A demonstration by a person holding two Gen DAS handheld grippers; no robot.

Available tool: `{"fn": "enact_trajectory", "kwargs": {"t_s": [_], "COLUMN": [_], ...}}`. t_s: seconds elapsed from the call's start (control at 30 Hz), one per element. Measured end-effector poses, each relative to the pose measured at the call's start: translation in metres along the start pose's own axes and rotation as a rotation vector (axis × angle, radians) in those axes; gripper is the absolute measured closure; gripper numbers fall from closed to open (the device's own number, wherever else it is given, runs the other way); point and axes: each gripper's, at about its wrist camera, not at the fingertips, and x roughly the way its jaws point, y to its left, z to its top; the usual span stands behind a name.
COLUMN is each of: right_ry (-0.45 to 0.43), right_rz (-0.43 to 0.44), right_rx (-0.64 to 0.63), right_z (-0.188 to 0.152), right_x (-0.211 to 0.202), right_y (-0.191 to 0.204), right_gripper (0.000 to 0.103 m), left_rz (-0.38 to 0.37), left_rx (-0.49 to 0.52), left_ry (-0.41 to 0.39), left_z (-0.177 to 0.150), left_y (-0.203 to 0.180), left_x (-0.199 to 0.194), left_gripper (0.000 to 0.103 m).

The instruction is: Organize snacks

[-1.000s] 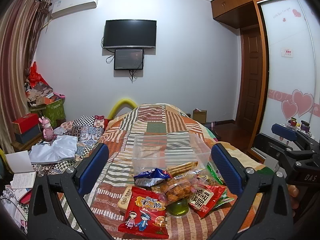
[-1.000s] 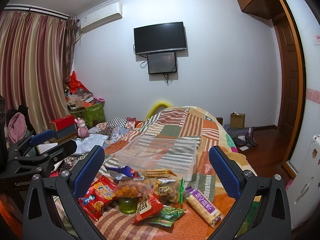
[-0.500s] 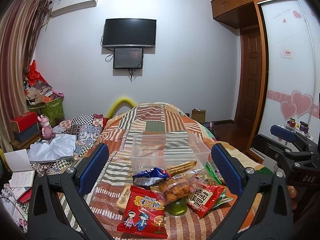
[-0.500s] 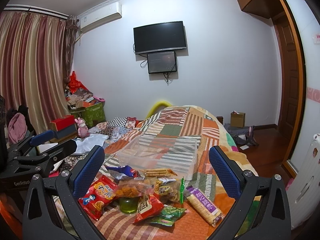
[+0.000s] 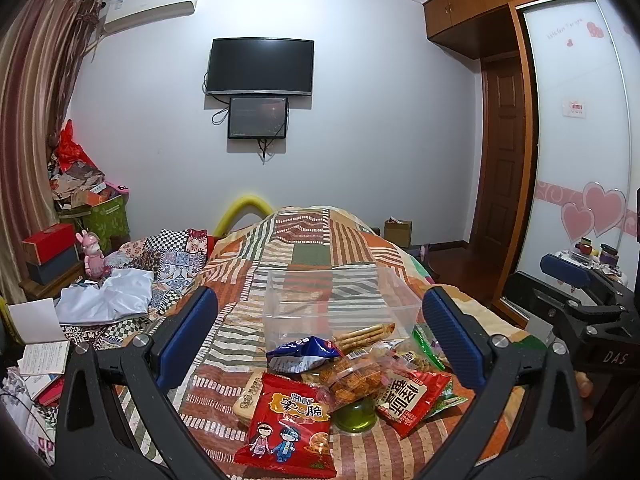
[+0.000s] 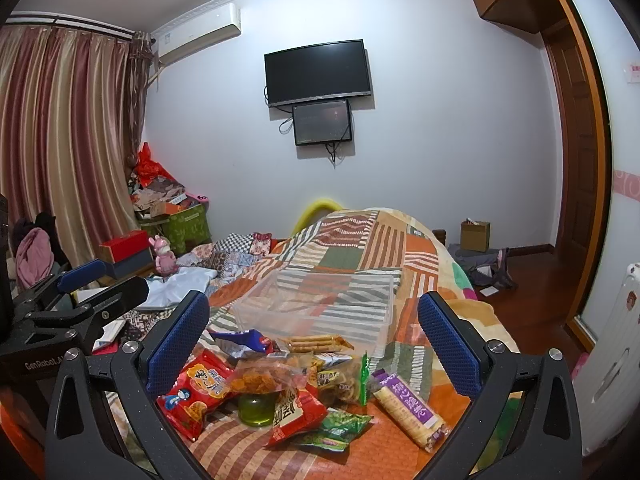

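Patchwork bedding (image 5: 312,240) carries heaped snacks (image 5: 344,376) before an empty clear box (image 5: 340,304); both tongs are held wide, so one flat packet is best gripped singly.

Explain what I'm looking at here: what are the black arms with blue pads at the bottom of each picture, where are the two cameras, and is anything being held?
Those are two hand-held grasping tools, one in each of a person's hands. Each carries a wide-angle camera looking forward along its two blue-padded fingers. One picture comes from the left tool, the other from the right tool; each also catches the other at its edge. Both hover over a bed with a patchwork quilt. On it sits an empty clear plastic box, and nearer the cameras lies a heap of snacks: a red packet with cartoon children, a blue bag, a purple-wrapped biscuit roll, and a green jelly cup under other bags. Both tools are open and hold nothing.
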Motion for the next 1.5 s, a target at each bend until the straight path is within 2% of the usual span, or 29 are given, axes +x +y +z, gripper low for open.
{"fn": "enact_trajectory", "kwargs": {"t_s": [0.33,0.5,0.6,0.77,0.97,1.23,1.37,1.5], "right_ry": [0.020,0.069,0.110,0.181,0.275,0.366,0.413,0.452], "right_rz": [0.004,0.008,-0.002,-0.035,-0.049,-0.073,-0.058,-0.064], "right_rx": [0.013,0.010,0.002,-0.003,0.026,-0.001,0.017,0.018], "right_z": [-0.004,-0.010,-0.017,-0.029,-0.043,-0.058,-0.067,-0.077], "right_x": [0.010,0.024,0.036,0.053,0.072,0.086,0.092,0.091], "right_y": [-0.006,-0.014,-0.020,-0.035,-0.058,-0.076,-0.084,-0.090], "right_gripper": [0.000,0.000,0.000,0.000,0.000,0.013,0.019,0.019], "left_rz": [-0.032,-0.038,-0.031,0.006,0.006,0.018,0.016,0.022], "left_rx": [0.006,0.020,0.012,-0.003,-0.024,0.027,0.005,0.002], "left_ry": [0.039,0.084,0.130,0.237,0.336,0.431,0.488,0.519], "left_z": [-0.004,-0.011,-0.018,-0.033,-0.046,-0.063,-0.073,-0.081], "left_y": [0.003,0.006,0.013,0.031,0.046,0.054,0.070,0.077], "left_x": [0.014,0.029,0.043,0.074,0.109,0.132,0.136,0.131], "left_gripper": [0.000,0.000,0.000,0.014,0.017,0.021,0.023,0.023]}}
